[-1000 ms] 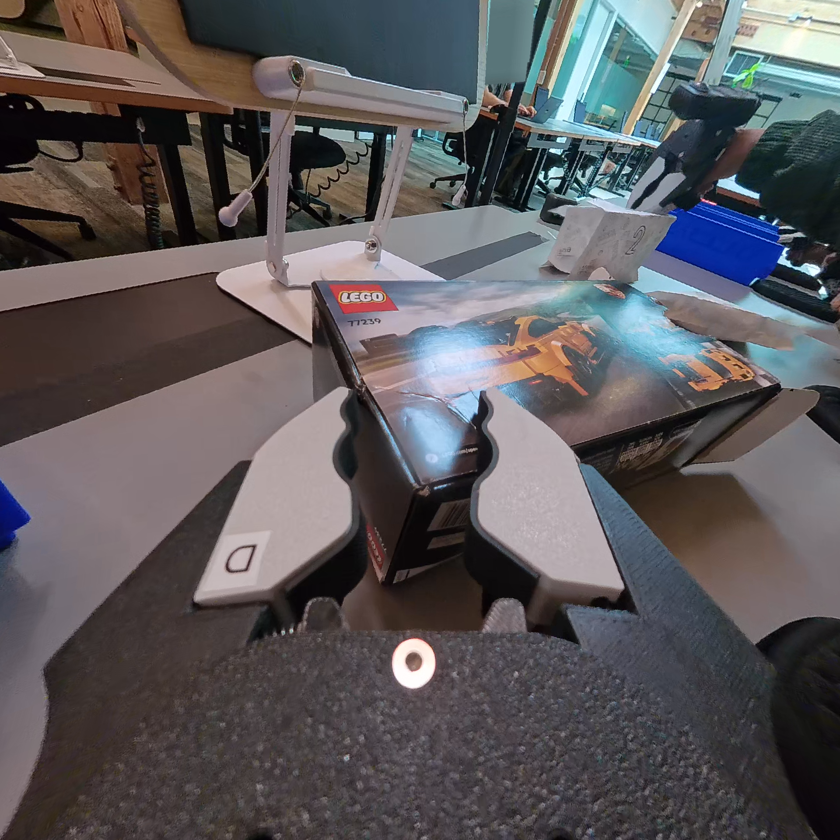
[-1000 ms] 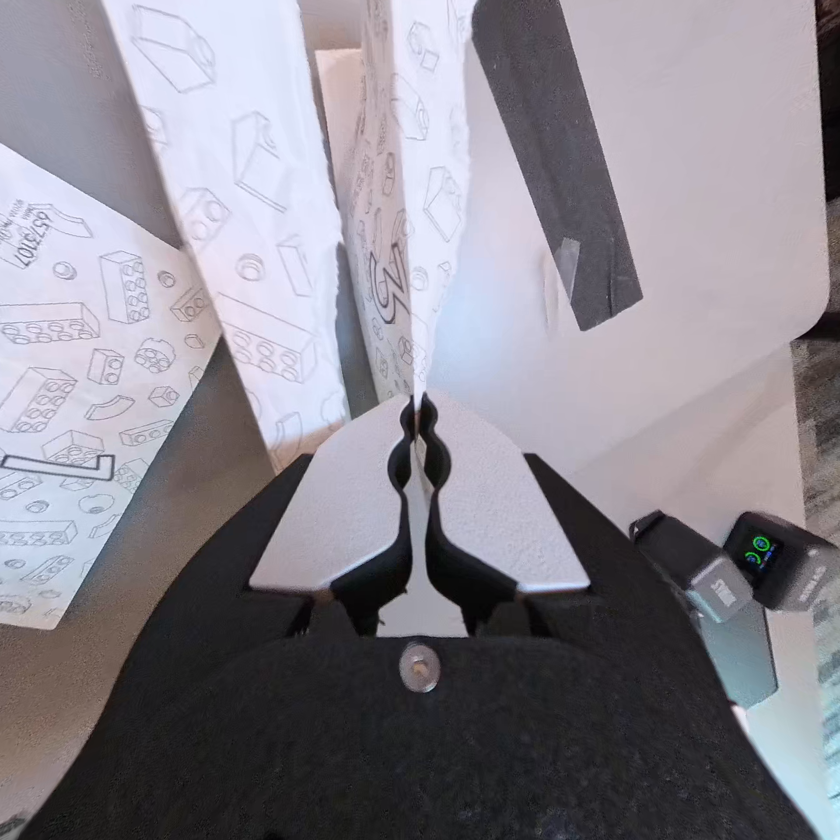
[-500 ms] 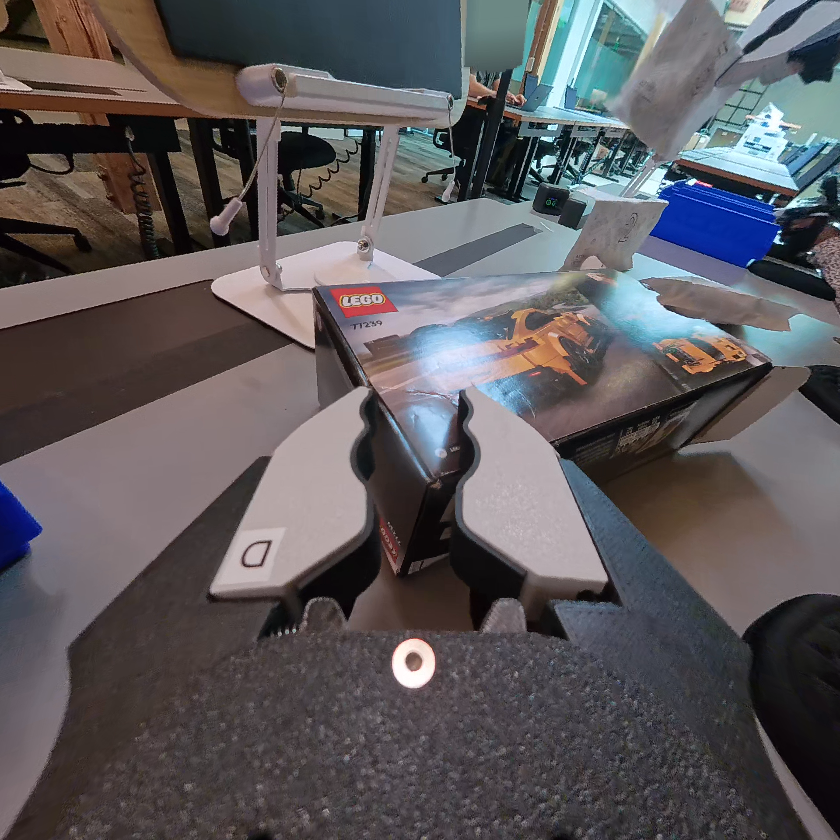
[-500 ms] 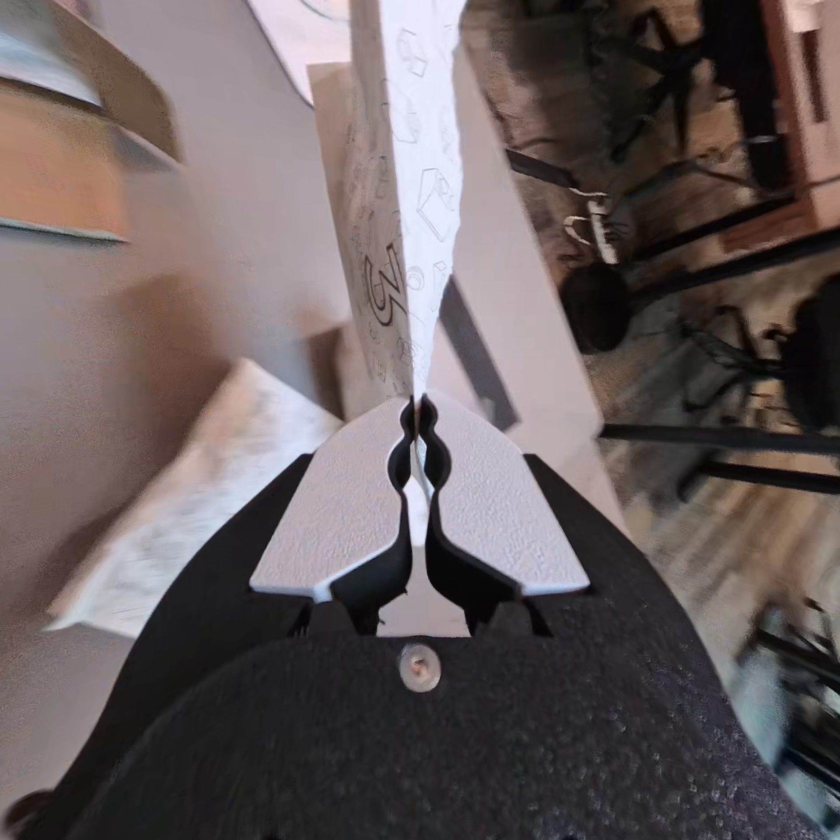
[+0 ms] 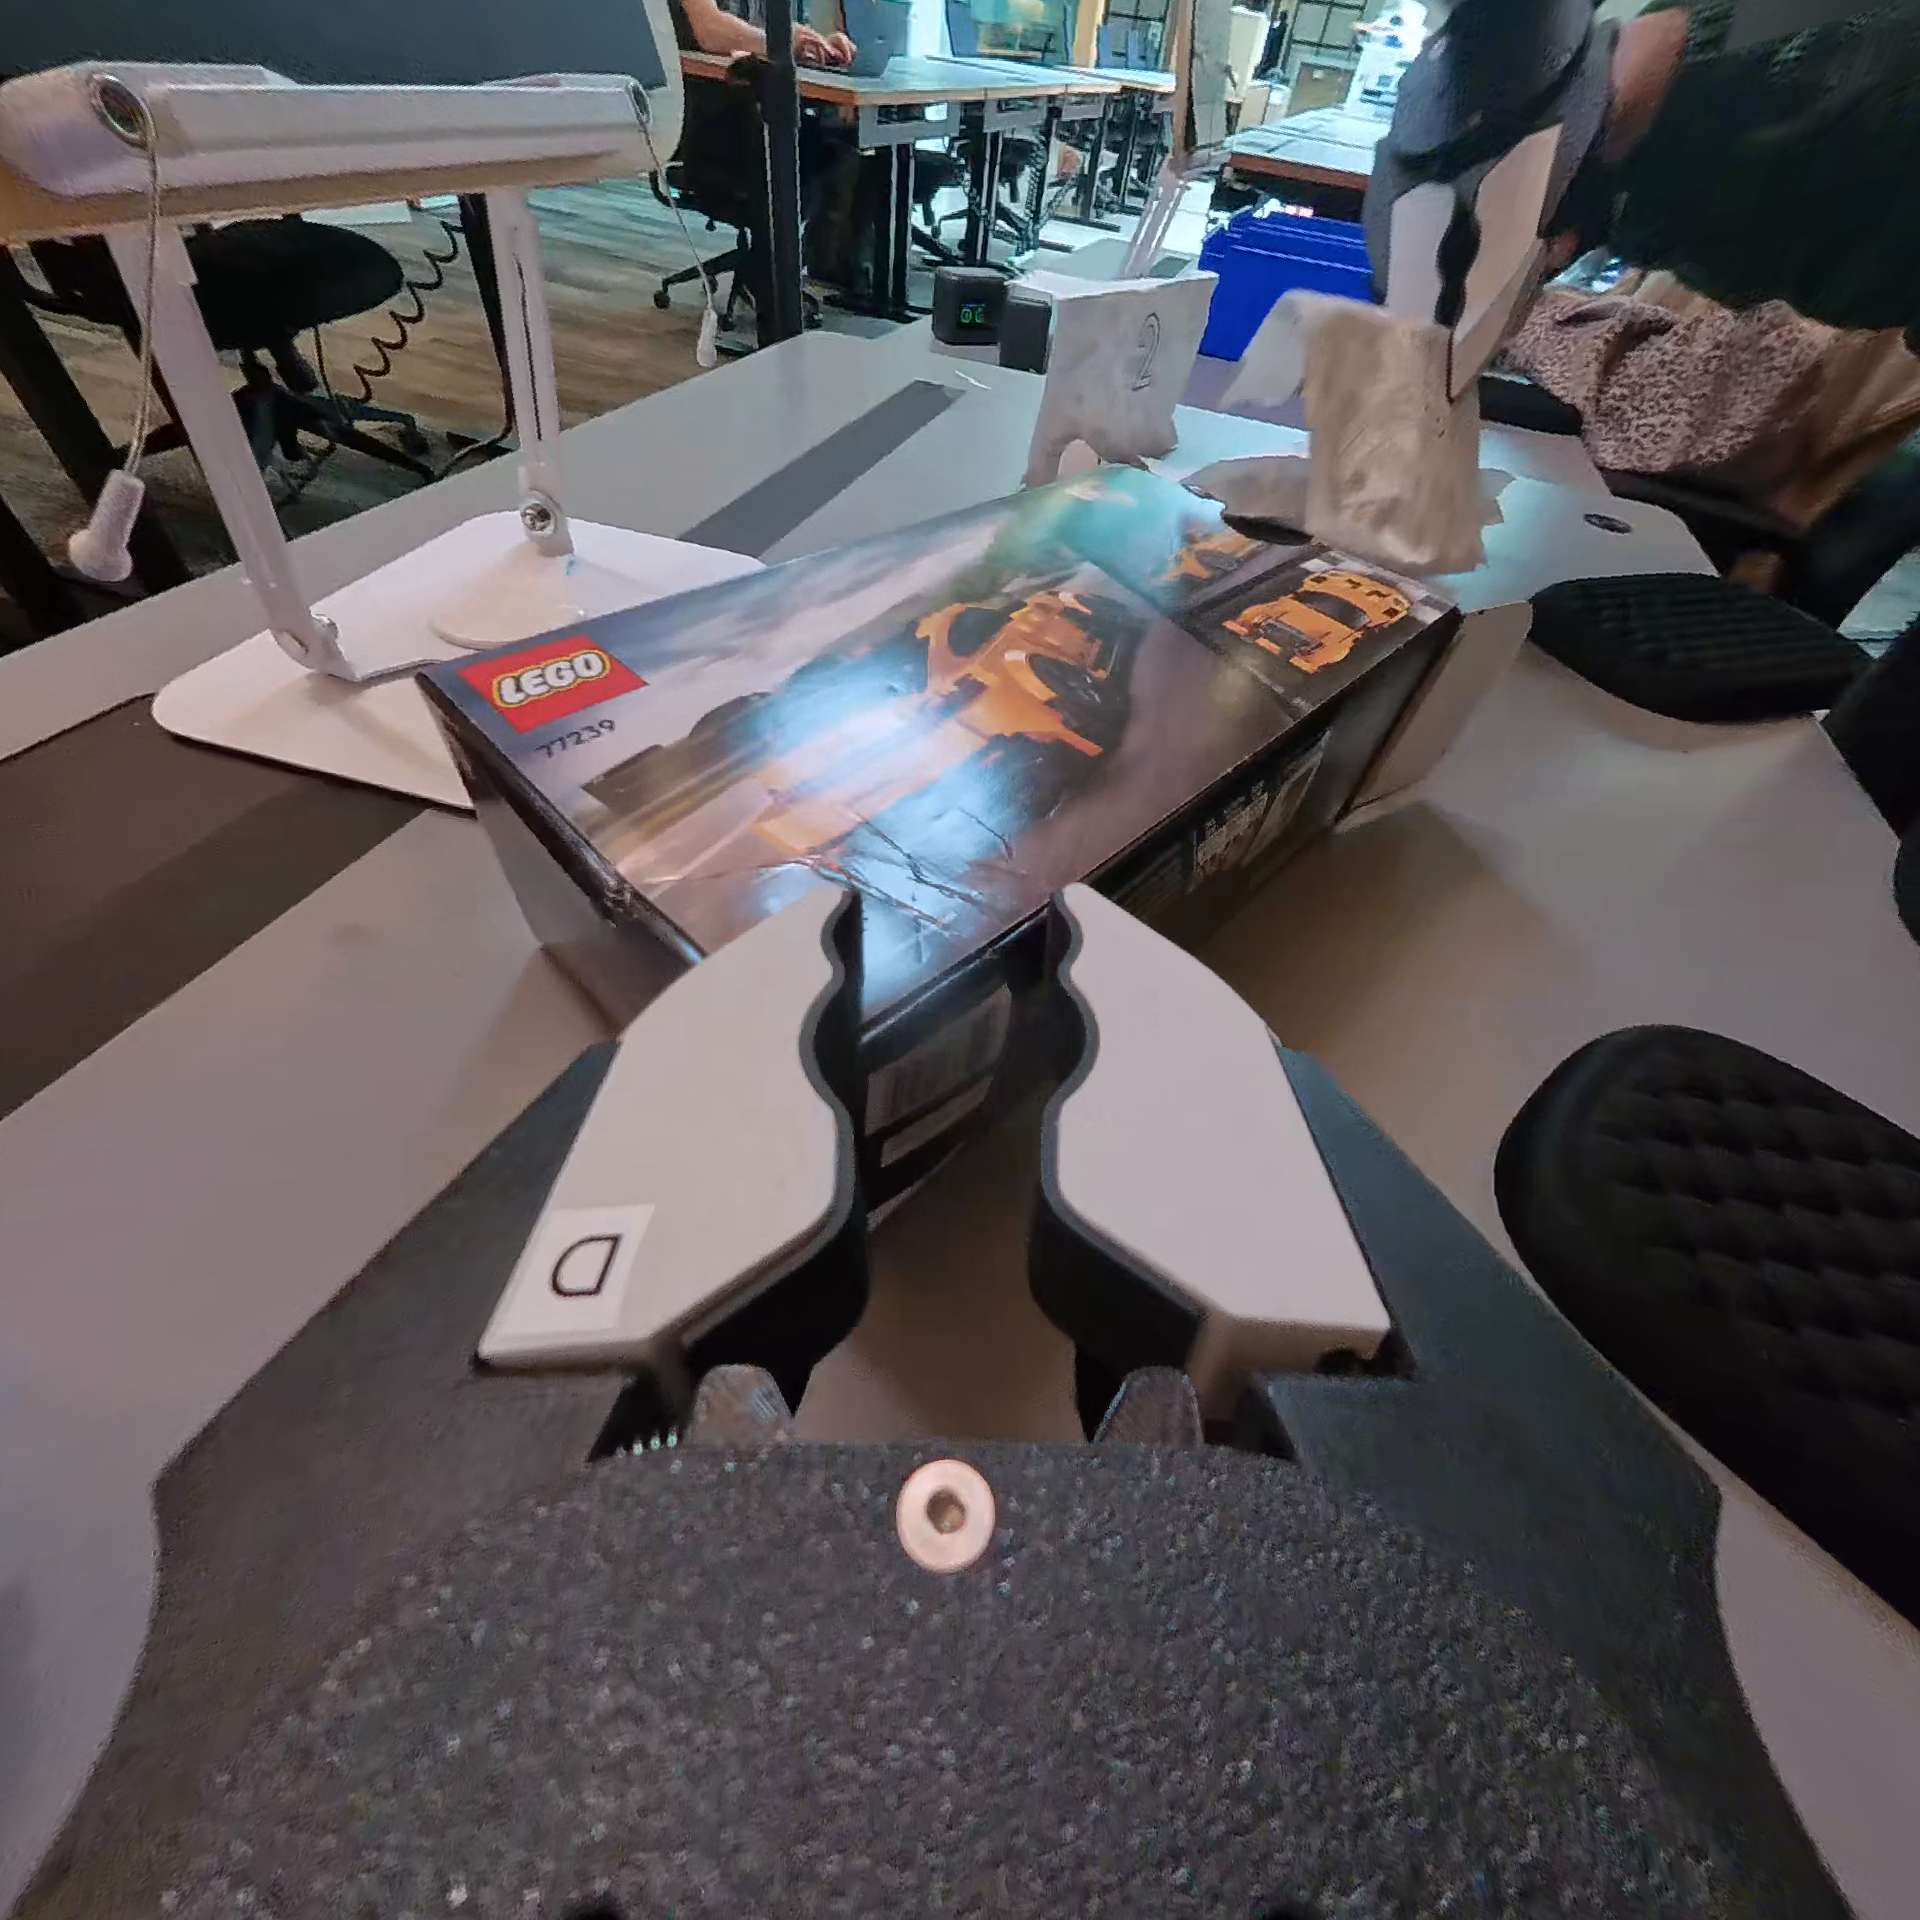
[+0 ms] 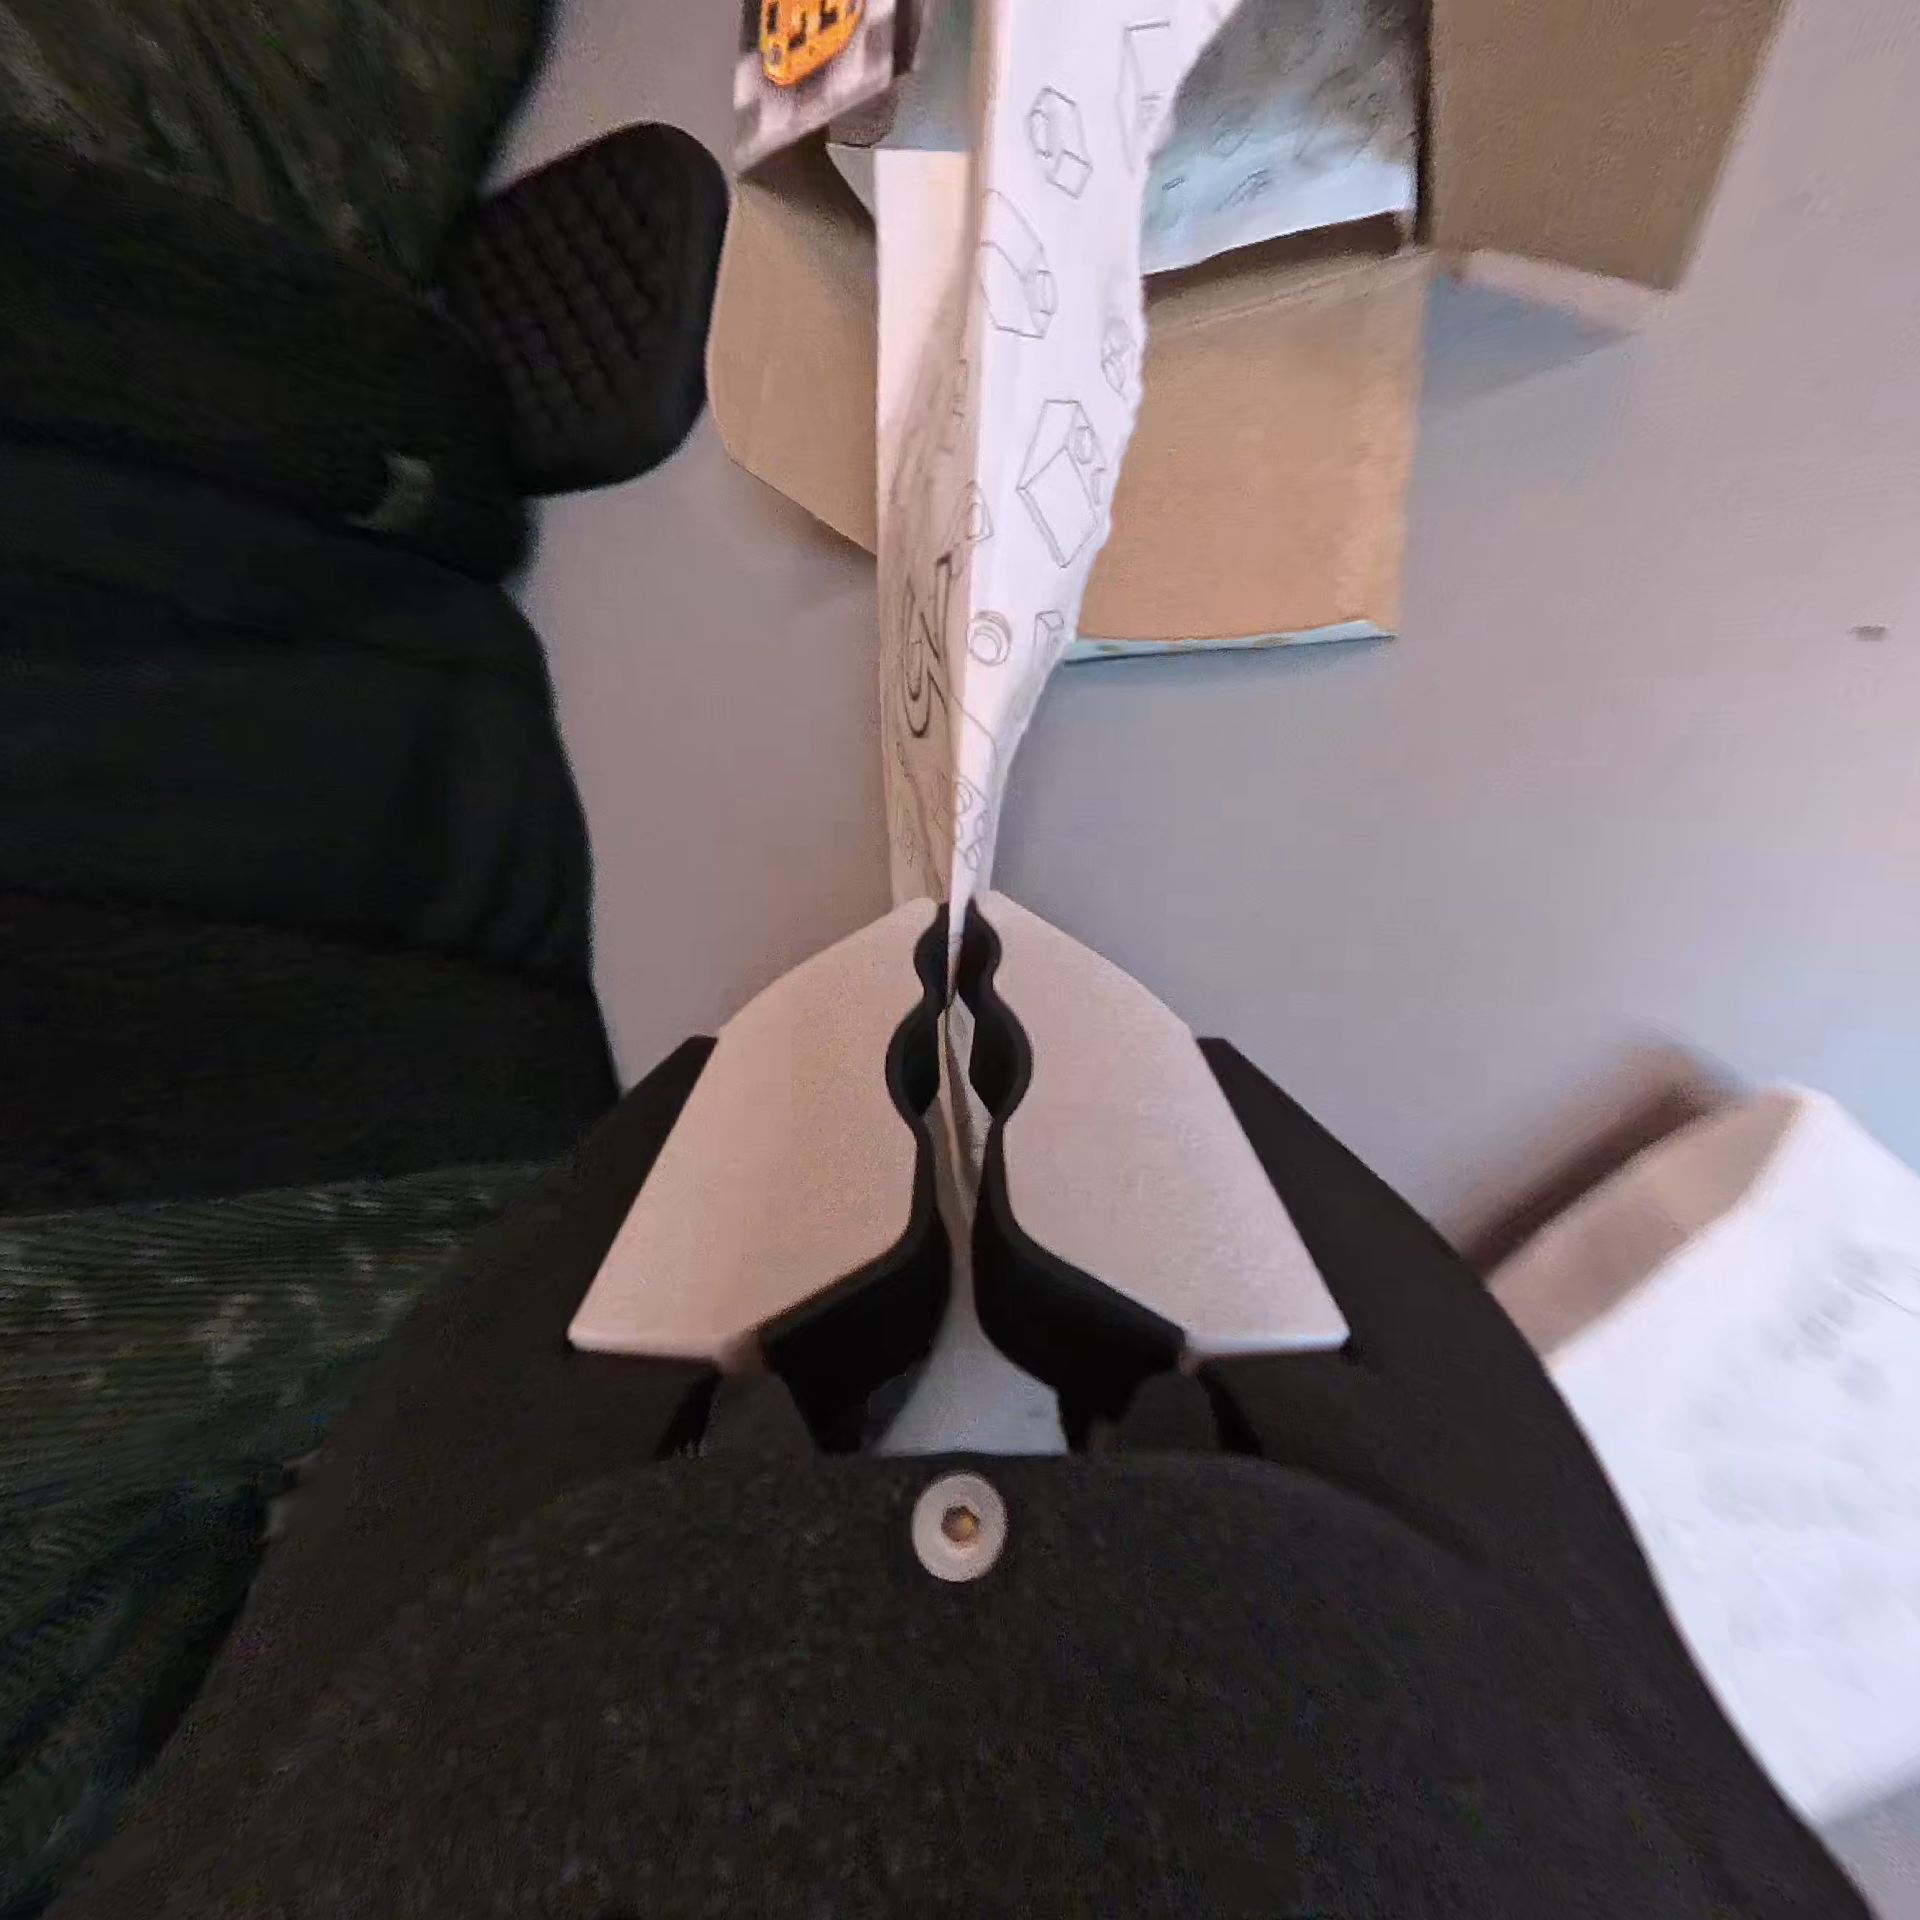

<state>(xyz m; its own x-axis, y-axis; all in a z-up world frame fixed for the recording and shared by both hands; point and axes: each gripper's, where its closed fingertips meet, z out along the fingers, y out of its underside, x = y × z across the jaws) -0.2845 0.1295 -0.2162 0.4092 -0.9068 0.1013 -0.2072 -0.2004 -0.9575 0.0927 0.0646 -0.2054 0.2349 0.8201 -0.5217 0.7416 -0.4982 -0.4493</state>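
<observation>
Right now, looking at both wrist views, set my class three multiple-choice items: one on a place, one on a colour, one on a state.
1. Where does the white desk lamp stand?
A. beyond the toy box
B. on the box
C. on the floor

2. What colour are the cars on the toy box?
A. green
B. orange
C. purple

3. What is the right gripper doing?
A. open, empty
B. pinching a printed paper bag
C. gripping the lamp

Answers: 1 A, its base sits on the table behind the box. 2 B, orange cars show on the lid. 3 B, the paper bag hangs from its shut tips.
</observation>
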